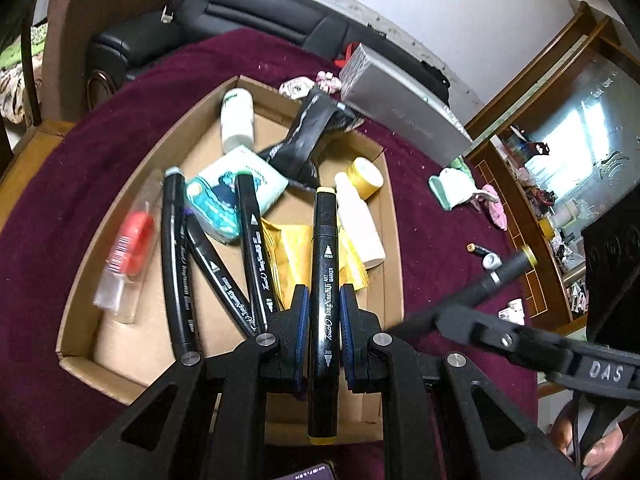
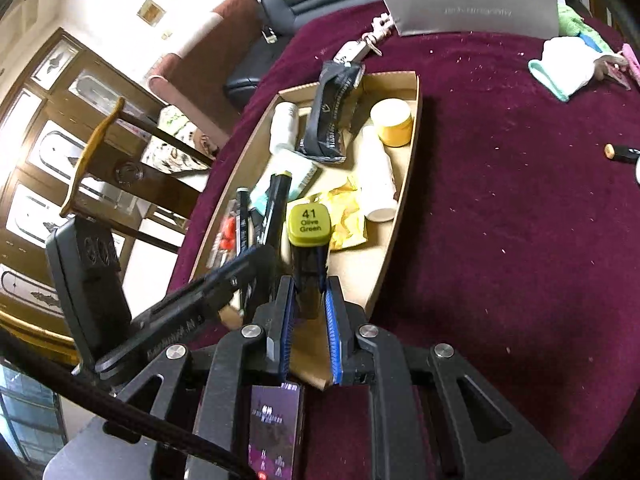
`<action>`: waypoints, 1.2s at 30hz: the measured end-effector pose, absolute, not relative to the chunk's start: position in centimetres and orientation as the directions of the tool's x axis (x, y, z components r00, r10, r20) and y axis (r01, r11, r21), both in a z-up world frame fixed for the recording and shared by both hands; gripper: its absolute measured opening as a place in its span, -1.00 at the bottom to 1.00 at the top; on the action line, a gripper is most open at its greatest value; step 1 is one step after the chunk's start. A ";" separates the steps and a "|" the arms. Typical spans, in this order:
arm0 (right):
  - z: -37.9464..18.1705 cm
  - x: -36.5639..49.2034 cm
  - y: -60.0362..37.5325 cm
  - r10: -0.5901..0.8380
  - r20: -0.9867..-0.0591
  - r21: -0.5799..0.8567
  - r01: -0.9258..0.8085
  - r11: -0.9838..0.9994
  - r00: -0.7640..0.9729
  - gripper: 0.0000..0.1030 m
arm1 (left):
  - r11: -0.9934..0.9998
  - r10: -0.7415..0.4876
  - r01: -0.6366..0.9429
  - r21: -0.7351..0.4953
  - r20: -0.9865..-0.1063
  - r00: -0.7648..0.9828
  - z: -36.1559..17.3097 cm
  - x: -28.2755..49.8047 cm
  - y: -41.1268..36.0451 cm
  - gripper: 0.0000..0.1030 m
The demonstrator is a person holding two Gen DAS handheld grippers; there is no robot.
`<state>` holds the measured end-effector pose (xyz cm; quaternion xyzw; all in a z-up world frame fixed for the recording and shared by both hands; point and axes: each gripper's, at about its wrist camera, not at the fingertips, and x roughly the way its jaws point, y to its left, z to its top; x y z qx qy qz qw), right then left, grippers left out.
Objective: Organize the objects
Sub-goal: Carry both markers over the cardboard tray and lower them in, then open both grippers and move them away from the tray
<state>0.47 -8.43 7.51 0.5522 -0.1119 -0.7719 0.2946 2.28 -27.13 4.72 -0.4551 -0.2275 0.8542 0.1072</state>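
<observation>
Your left gripper (image 1: 324,320) is clamped on a black art marker with yellow caps (image 1: 325,280), held lengthwise over the near end of the cardboard tray (image 1: 394,240) on the maroon tabletop (image 1: 440,248). Your right gripper (image 2: 308,312) grips an olive-green-capped marker (image 2: 308,248), cap end pointing away from the camera, just above the same tray's near corner. Inside the tray lie three more black markers (image 1: 256,240), a white bottle (image 1: 360,220), a yellow jar (image 1: 366,176) and a tissue pack (image 1: 236,188).
</observation>
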 end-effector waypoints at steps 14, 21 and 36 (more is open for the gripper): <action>4.5 -4.6 -11.3 -0.501 -0.844 0.442 0.280 -0.852 -0.191 -0.75 | -0.876 0.396 0.040 -0.481 -0.763 -0.510 2.9 0.9 -25.7 -0.77; 3.0 -5.3 -11.9 -0.476 -0.863 0.421 0.281 -0.862 -0.170 -0.75 | -0.850 0.425 0.047 -0.524 -0.737 -0.525 3.1 1.1 -26.5 -0.75; 6.3 -2.2 -8.2 -0.541 -0.788 0.462 0.298 -0.835 -0.295 -0.51 | -0.808 0.437 0.044 -0.588 -0.648 -0.624 7.0 4.4 -27.6 -0.15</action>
